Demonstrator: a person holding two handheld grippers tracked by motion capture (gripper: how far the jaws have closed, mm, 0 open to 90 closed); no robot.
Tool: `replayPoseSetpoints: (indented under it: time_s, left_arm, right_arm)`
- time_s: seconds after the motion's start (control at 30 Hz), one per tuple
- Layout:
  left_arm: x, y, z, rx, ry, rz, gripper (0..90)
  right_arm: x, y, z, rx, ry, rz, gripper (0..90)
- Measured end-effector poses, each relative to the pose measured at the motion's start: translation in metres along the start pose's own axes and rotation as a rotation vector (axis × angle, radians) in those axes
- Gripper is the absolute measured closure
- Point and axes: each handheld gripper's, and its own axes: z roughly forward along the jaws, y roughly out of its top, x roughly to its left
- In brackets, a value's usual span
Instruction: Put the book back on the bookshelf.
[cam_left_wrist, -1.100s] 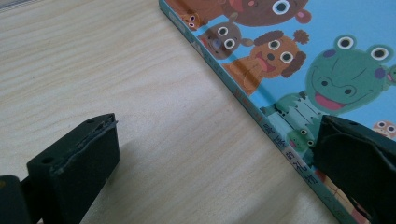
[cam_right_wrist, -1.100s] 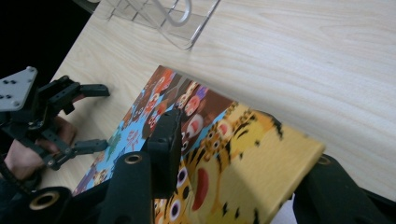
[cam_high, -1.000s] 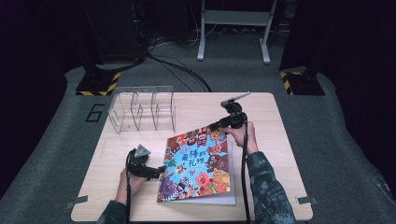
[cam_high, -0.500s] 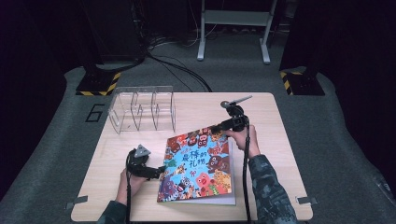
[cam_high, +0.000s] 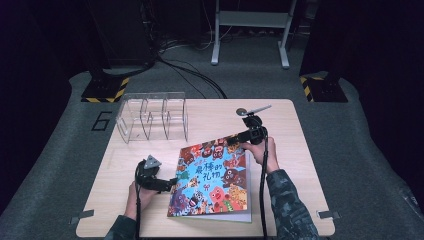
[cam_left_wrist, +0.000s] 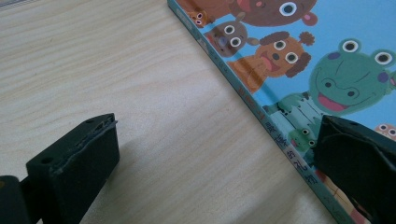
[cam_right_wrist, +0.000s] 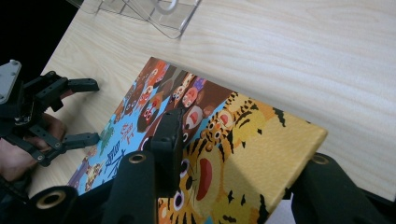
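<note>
Clearly the right gripper (cam_high: 239, 138) has its fingers clamped on the picture book's (cam_high: 212, 180) far corner. Left gripper's (cam_high: 170, 183) fingers stand apart at the spine. Stiff, slick cover: probably best gripped by its edges.

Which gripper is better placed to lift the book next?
Right, probably. The right gripper is shut on the book's far corner, already tilted up off the table. The left gripper is open at the spine, gripping nothing.
</note>
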Motion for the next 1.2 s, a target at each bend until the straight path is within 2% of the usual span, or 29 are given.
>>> replayPoseSetpoints:
  time_s: [0.1, 0.17, 0.37, 0.5, 0.57, 0.73, 0.83, 0.87, 1.07, 1.2]
  left_arm:
    - [0.000, 0.000, 0.000, 0.000, -0.004, 0.000, 0.0]
    - [0.000, 0.000, 0.000, -0.001, -0.002, 0.001, 0.0]
    - [0.002, 0.000, -0.001, 0.011, -0.009, 0.008, 0.0]
    - [0.002, 0.000, 0.000, -0.006, -0.004, 0.004, 0.0]
    - [0.002, 0.000, 0.000, -0.006, -0.004, 0.002, 0.0]
    - [0.001, -0.001, 0.000, -0.022, -0.005, -0.021, 0.5]
    - [0.004, 0.000, -0.002, -0.015, -0.031, -0.030, 0.8]
    - [0.004, -0.001, -0.001, -0.027, -0.018, -0.034, 0.8]
    - [0.004, -0.001, -0.001, -0.026, -0.017, -0.034, 0.1]
    - [0.007, 0.001, -0.002, -0.023, -0.038, -0.064, 0.0]
  right_arm:
    - [0.002, -0.001, -0.001, -0.005, -0.004, -0.015, 56.7]
    - [0.002, -0.001, -0.001, -0.016, -0.002, -0.044, 56.7]
    - [0.005, -0.004, -0.004, -0.042, 0.004, -0.092, 57.1]
    - [0.007, -0.005, -0.006, -0.063, 0.006, -0.132, 57.2]
    - [0.008, -0.006, -0.006, -0.059, 0.004, -0.120, 57.2]
    - [0.008, -0.008, -0.007, -0.074, 0.007, -0.150, 57.2]
    - [0.009, -0.009, -0.008, -0.081, -0.001, -0.162, 57.2]
    - [0.009, -0.009, -0.008, -0.082, -0.001, -0.165, 57.1]
    - [0.011, -0.012, -0.010, -0.102, -0.003, -0.202, 57.1]
    - [0.013, -0.016, -0.013, -0.119, -0.006, -0.215, 57.1]
